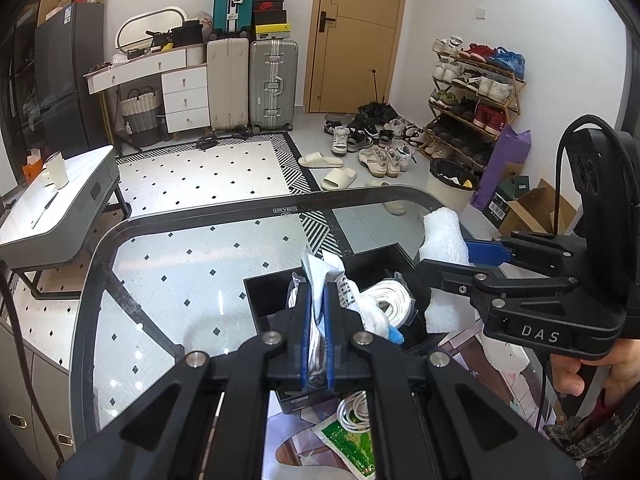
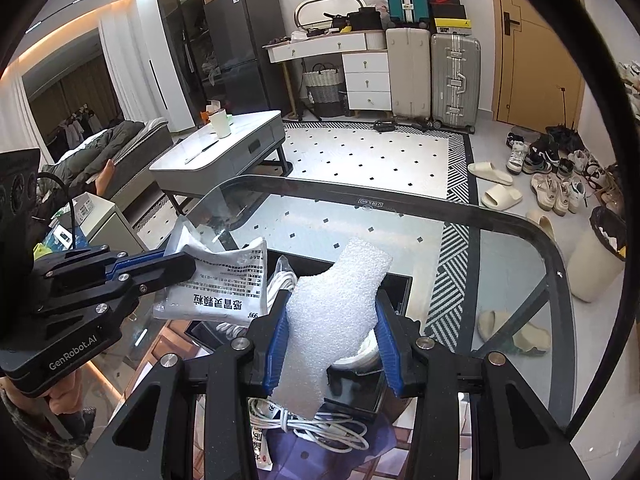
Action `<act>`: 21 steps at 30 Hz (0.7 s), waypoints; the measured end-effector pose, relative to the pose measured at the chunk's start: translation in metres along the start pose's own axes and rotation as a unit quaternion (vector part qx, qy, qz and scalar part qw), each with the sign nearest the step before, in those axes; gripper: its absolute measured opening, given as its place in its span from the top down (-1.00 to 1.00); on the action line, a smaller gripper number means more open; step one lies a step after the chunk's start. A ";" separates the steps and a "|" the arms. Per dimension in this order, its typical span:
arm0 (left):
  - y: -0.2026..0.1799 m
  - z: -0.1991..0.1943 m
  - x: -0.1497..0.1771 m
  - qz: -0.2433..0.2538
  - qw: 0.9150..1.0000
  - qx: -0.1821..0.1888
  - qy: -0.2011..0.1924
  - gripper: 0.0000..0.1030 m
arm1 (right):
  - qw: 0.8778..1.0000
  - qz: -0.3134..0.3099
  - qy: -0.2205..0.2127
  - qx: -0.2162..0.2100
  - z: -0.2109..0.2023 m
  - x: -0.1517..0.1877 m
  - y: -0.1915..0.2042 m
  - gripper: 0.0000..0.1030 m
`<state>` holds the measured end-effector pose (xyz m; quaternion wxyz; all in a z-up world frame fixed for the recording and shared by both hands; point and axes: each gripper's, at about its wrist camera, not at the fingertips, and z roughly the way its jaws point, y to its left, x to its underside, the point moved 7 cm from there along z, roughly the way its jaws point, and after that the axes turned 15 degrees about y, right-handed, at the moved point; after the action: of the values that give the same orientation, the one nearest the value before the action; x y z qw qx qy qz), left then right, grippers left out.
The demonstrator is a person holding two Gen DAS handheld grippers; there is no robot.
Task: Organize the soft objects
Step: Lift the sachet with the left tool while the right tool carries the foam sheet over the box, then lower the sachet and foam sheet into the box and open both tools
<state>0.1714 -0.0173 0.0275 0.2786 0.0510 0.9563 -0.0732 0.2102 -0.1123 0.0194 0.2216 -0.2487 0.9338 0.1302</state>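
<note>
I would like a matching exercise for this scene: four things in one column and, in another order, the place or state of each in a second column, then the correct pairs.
Column one:
1. white foam piece
2. sachet with printed text
3. white cable coil
4. cream cup

Column two:
A. lying inside the black box
B. clamped flat in the left gripper
C. standing on the grey side table
D. held between the blue pads of the right gripper

Pairs: 1-D, 2-B, 3-A, 4-C
</note>
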 end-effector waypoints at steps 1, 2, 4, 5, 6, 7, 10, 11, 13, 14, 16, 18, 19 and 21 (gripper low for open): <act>0.001 0.002 -0.001 0.000 1.000 0.001 0.001 0.95 | 1.000 0.000 0.003 -0.001 0.003 -0.002 0.000 0.21; 0.002 0.005 -0.003 -0.001 1.000 0.001 0.003 0.95 | 1.000 -0.001 0.005 -0.002 0.006 -0.003 -0.001 0.21; 0.003 0.010 -0.005 -0.003 1.000 0.003 0.005 0.95 | 1.000 -0.002 0.011 -0.004 0.013 -0.005 -0.001 0.21; 0.004 0.013 -0.006 -0.004 1.000 0.003 0.007 0.95 | 1.000 -0.002 0.014 -0.005 0.016 -0.006 -0.001 0.21; 0.006 0.016 -0.008 -0.005 1.000 0.005 0.008 0.95 | 1.000 -0.003 0.017 -0.005 0.019 -0.006 0.001 0.21; 0.007 0.019 -0.009 -0.006 1.000 0.005 0.010 0.95 | 1.000 -0.004 0.020 -0.006 0.023 -0.007 0.000 0.21; 0.009 0.027 -0.010 -0.011 1.000 0.014 0.016 0.95 | 0.999 -0.005 0.031 -0.007 0.033 -0.008 -0.002 0.21; 0.010 0.030 -0.010 -0.012 1.000 0.014 0.017 0.95 | 0.999 -0.005 0.034 -0.008 0.037 -0.008 -0.002 0.21; 0.011 0.035 -0.010 -0.014 1.000 0.015 0.022 0.95 | 0.999 -0.006 0.040 -0.009 0.044 -0.008 -0.002 0.21; 0.011 0.038 -0.010 -0.014 0.999 0.016 0.025 0.95 | 0.999 -0.007 0.043 -0.010 0.048 -0.008 -0.002 0.21; 0.010 0.043 -0.008 -0.015 0.999 0.017 0.030 0.95 | 0.999 -0.007 0.048 -0.010 0.053 -0.009 -0.005 0.21; 0.010 0.047 -0.006 -0.016 0.999 0.017 0.036 0.95 | 0.999 -0.006 0.052 -0.013 0.059 -0.008 -0.006 0.21; 0.011 0.049 -0.006 -0.017 0.999 0.017 0.037 0.95 | 0.998 -0.006 0.054 -0.013 0.062 -0.009 -0.005 0.21; 0.012 0.053 -0.006 -0.019 0.999 0.017 0.041 0.95 | 0.998 -0.008 0.058 -0.012 0.067 -0.009 -0.005 0.21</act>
<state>0.2056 -0.0149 -0.0150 0.2369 0.0406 0.9662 -0.0930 0.2435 -0.0894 -0.0354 0.1646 -0.2656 0.9417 0.1250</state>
